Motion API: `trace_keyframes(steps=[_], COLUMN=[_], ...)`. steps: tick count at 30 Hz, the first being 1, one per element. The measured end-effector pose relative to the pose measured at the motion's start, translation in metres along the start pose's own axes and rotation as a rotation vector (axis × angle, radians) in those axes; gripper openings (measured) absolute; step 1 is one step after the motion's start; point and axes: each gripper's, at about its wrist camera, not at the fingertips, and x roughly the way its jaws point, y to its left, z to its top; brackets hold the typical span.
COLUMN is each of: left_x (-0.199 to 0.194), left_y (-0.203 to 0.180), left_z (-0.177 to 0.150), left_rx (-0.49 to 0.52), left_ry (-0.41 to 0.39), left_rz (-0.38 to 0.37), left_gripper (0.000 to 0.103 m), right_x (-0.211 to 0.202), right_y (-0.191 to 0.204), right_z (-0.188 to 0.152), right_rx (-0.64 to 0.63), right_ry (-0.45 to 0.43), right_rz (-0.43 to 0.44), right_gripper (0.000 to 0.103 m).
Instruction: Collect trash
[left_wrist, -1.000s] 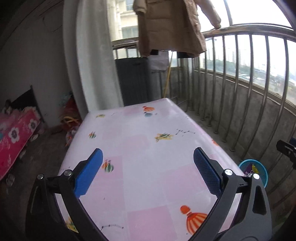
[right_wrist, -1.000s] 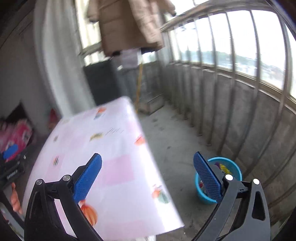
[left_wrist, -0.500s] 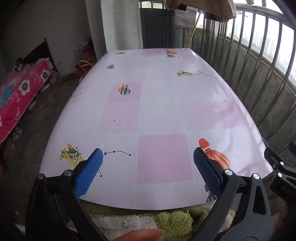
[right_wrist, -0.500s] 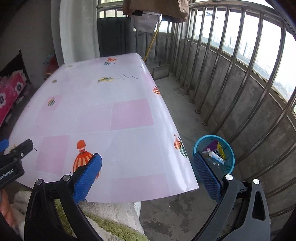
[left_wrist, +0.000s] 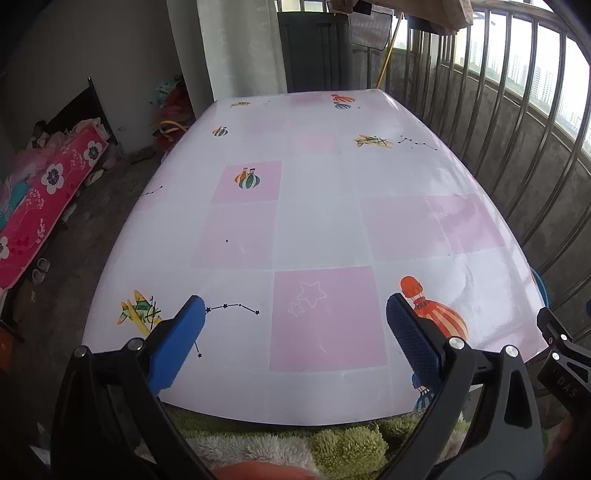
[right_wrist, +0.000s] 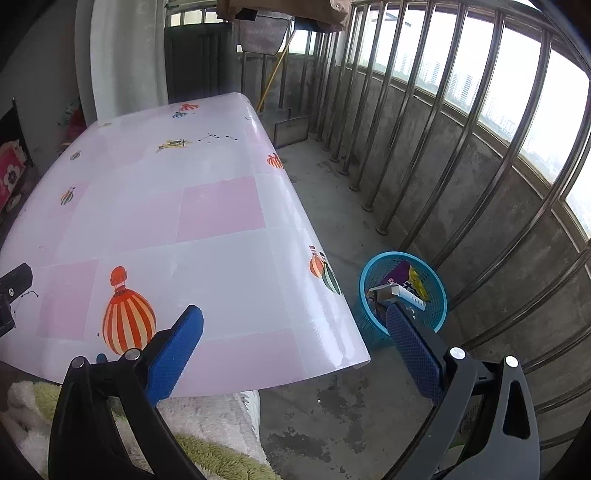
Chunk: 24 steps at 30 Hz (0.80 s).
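Observation:
A blue mesh trash basket stands on the concrete floor right of the table and holds several wrappers and a white carton. My right gripper is open and empty, over the table's near right corner, its right finger in front of the basket. My left gripper is open and empty above the near edge of the pink-and-white table. No loose trash shows on the tabletop. A sliver of the basket's rim shows past the table's right edge in the left wrist view.
A metal railing and low concrete wall run along the right. A dark cabinet stands behind the table. A pink floral bed lies at left. A green-and-white fleece garment is below the grippers. The other gripper's body shows at right.
Both cameras have tilted down and pulled back from the balcony view to the near table edge. The basket with trash now shows fully in the right wrist view.

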Motion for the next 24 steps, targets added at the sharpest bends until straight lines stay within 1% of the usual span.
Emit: trace_keyframes(steps=[9,24], left_x=[0.0029,0.0007], left_y=[-0.0038,-0.0039], left_z=[-0.0003,0.0007], left_rx=[0.008,0.015], left_ry=[0.017,0.011], left_rz=[-0.002,-0.015], left_gripper=[0.094,0.094], right_x=[0.0002,0.0000], right_y=[0.0019,0.0007], right_z=[-0.0015,-0.0030], right_rx=[-0.014,-0.011], right_ry=[-0.005,-0.004], right_rz=[-0.014,-0.015], right_gripper=[0.096,0.096])
